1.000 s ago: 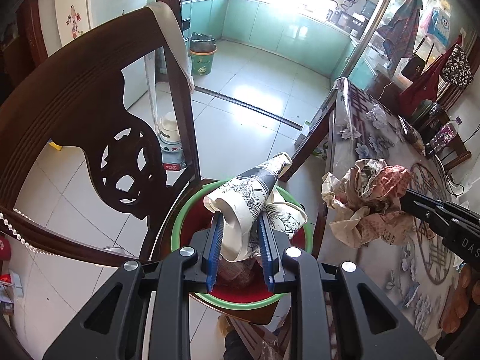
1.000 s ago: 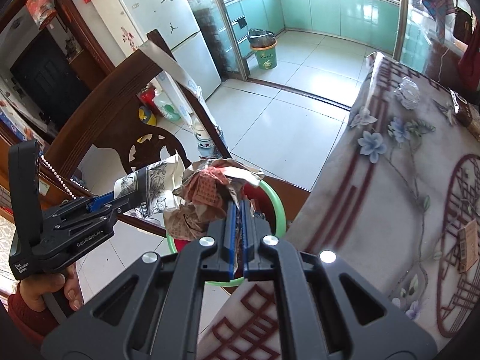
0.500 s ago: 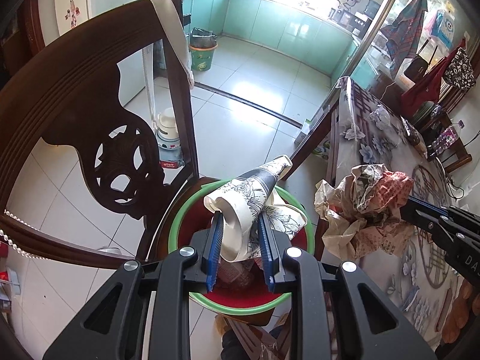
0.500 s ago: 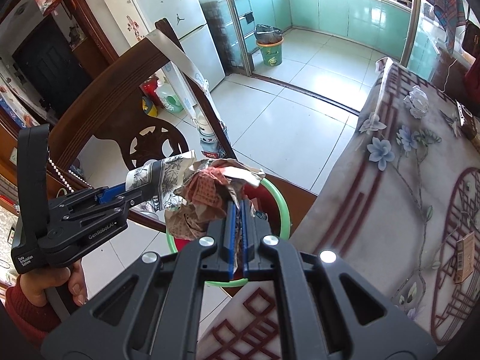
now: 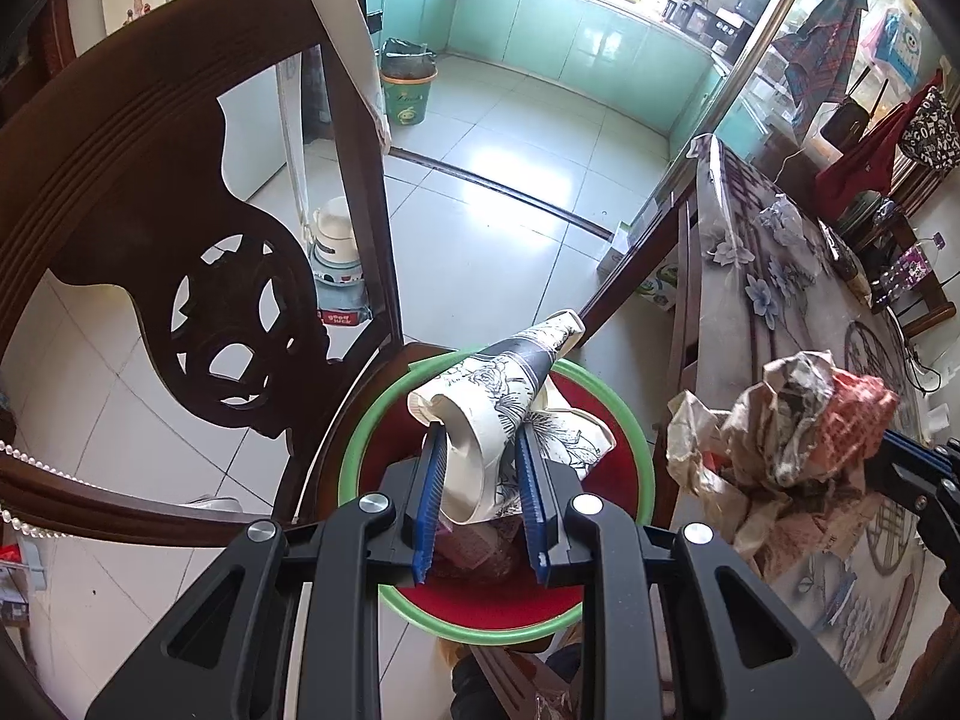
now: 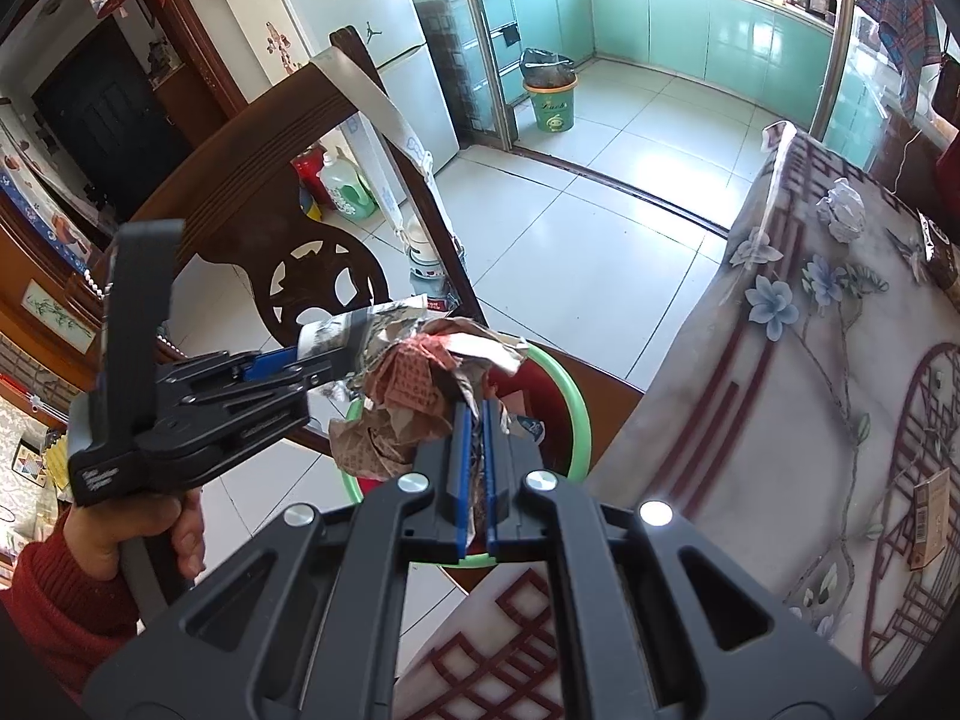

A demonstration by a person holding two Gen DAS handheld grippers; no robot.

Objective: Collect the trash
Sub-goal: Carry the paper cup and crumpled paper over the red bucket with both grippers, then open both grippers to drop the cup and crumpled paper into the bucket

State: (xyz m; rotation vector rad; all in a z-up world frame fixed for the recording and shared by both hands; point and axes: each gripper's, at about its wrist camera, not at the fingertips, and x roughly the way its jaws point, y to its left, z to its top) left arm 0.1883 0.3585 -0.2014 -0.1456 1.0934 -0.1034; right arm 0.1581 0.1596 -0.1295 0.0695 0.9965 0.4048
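A dark carved wooden chair point(image 5: 198, 252) stands with a pale strap point(image 5: 354, 60) draped over its back. Beyond it, a white tiled floor point(image 5: 516, 156) runs to teal kitchen cabinets point(image 5: 558, 36), with a green lined pail point(image 6: 549, 99) near the doorway. A white fridge point(image 6: 360, 30) stands on the left. The counter point(image 6: 840, 372) wears a floral cloth; clothes point(image 5: 828, 66) hang at the far right.

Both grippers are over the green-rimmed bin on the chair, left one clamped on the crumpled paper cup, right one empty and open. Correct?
Not quite. The right gripper is not empty: the right wrist view shows its blue pads shut on a crumpled brown paper wad. The rest holds: the left gripper clamps the paper cup over the green-rimmed bin.
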